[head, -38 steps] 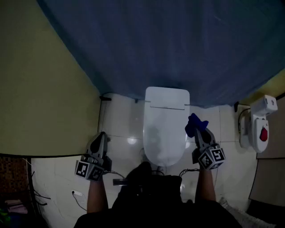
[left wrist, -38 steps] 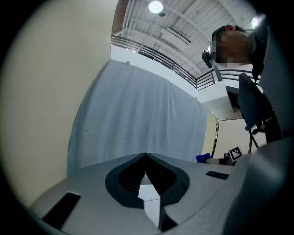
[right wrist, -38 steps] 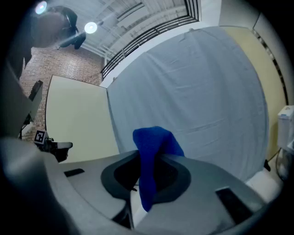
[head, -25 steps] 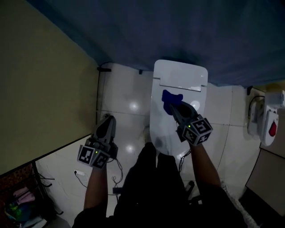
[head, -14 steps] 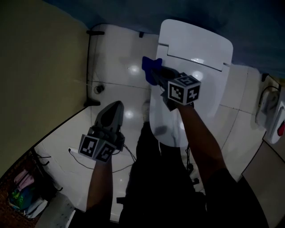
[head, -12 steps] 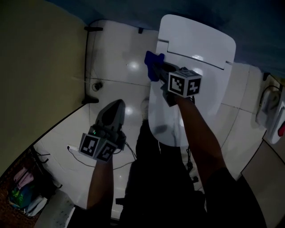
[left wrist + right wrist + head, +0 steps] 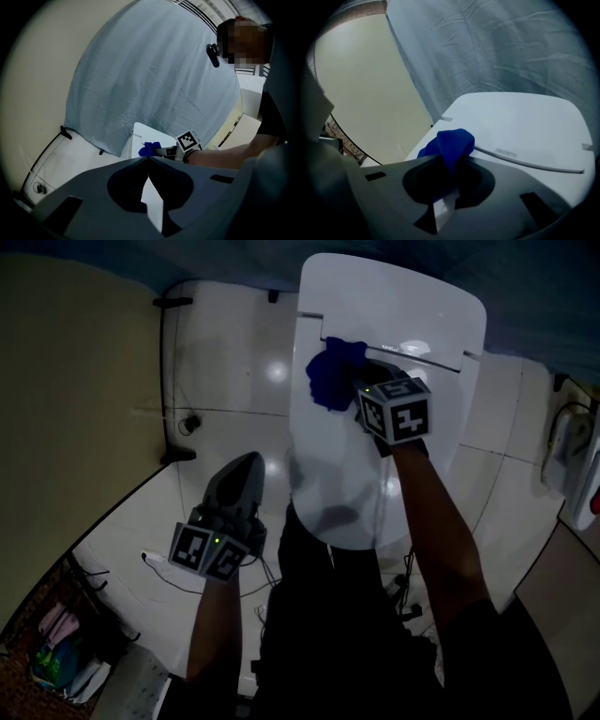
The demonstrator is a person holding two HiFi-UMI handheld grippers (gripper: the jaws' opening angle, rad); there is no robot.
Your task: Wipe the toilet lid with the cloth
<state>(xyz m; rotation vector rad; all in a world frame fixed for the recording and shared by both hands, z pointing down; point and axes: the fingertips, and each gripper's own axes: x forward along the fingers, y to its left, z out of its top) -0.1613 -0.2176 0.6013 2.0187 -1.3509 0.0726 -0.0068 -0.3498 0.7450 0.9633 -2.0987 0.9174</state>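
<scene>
A white toilet with its lid (image 7: 375, 465) down fills the upper middle of the head view. My right gripper (image 7: 361, 390) is shut on a blue cloth (image 7: 332, 373), which rests on the lid's far left part near the hinge line. In the right gripper view the blue cloth (image 7: 451, 145) bulges out between the jaws over the white lid (image 7: 520, 136). My left gripper (image 7: 246, 468) hangs shut and empty over the floor, left of the bowl. From the left gripper view, the cloth (image 7: 149, 149) and the right gripper's marker cube (image 7: 188, 141) show ahead.
A yellow wall (image 7: 66, 399) runs along the left, a blue-grey curtain (image 7: 154, 79) hangs behind the toilet. White floor tiles (image 7: 225, 399) carry a cable and a small fitting (image 7: 190, 423). A white wall unit (image 7: 574, 456) sits at the right edge. Clutter (image 7: 52, 662) lies bottom left.
My right gripper has carried the blue cloth from the lid's left rim rightwards and farther onto the lid near the hinge. The left gripper has stayed beside the bowl.
</scene>
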